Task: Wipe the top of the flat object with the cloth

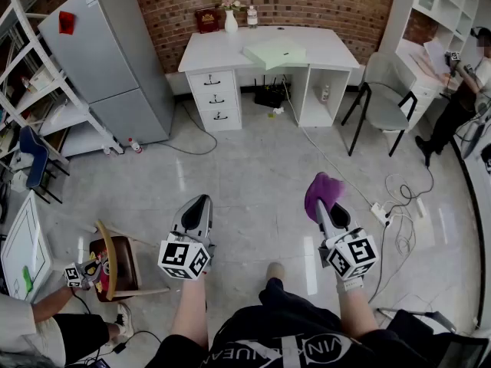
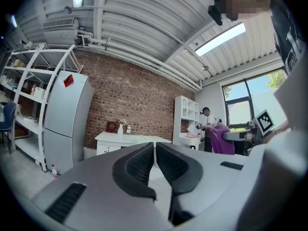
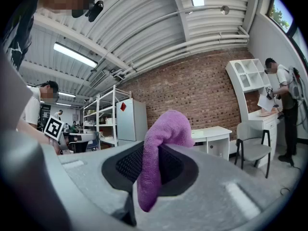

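Observation:
A purple cloth (image 1: 323, 191) is clamped in my right gripper (image 1: 328, 209), which is shut on it and held at waist height over the floor. In the right gripper view the cloth (image 3: 161, 150) bulges up between the dark pads. My left gripper (image 1: 196, 208) is shut with nothing between its pads (image 2: 155, 154). The flat pale green object (image 1: 275, 51) lies on the white desk (image 1: 222, 52) across the room, well away from both grippers. From the left gripper view the desk (image 2: 126, 138) shows small beyond the jaws.
A grey fridge (image 1: 115, 60) and white shelving (image 1: 42, 98) stand to the left. A grey chair (image 1: 383, 106) and a white shelf unit (image 1: 433, 6) stand right, with a person (image 1: 460, 90) beside them. Cables and a power strip (image 1: 381, 213) lie on the floor. A wooden chair (image 1: 115, 263) is at near left.

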Available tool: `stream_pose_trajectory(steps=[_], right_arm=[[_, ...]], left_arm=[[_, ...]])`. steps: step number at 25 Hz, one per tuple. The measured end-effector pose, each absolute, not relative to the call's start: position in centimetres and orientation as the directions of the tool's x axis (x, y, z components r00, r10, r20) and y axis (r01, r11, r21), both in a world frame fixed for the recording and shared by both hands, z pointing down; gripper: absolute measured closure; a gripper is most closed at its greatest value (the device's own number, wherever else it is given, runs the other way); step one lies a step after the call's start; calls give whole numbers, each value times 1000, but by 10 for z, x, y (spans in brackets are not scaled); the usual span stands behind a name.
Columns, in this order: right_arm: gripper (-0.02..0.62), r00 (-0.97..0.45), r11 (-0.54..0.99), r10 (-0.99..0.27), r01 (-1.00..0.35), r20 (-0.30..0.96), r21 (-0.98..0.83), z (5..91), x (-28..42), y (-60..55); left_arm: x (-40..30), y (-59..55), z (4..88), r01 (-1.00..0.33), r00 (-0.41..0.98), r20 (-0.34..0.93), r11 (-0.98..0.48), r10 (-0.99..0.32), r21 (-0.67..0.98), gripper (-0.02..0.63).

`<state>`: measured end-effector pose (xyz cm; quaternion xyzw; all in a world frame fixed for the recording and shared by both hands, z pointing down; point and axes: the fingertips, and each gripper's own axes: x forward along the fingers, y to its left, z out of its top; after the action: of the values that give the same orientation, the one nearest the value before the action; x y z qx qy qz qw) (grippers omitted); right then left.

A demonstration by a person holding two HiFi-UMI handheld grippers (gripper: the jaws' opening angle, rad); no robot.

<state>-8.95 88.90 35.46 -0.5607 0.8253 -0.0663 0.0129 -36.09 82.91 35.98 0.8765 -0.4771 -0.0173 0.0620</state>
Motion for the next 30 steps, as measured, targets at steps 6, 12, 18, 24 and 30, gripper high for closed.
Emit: stream_pose_trajectory(steps=[6, 12, 18, 24, 30], right_arm=[[534, -378, 370, -924, -921, 53, -124, 361, -64, 834], [534, -393, 385, -918, -915, 51, -118, 364, -40, 793], [534, -391, 381, -919, -914, 55, -144, 369, -27, 768], [534, -391, 377, -919, -907, 45, -186, 374, -18, 743], [534, -386, 370, -921, -910, 58, -187, 378, -11, 706]], left_arm=[[-336, 773, 364, -841, 535, 34, -528, -844, 122, 586], [-309, 733, 369, -842, 527, 16, -520, -850, 142, 586], [-298, 712, 379, -848, 520, 38, -510, -853, 148, 586], [-296, 688, 387, -855, 507, 55, -494, -860, 156, 586], [-288, 647, 397, -849, 512, 58, -495, -857, 183, 585]])
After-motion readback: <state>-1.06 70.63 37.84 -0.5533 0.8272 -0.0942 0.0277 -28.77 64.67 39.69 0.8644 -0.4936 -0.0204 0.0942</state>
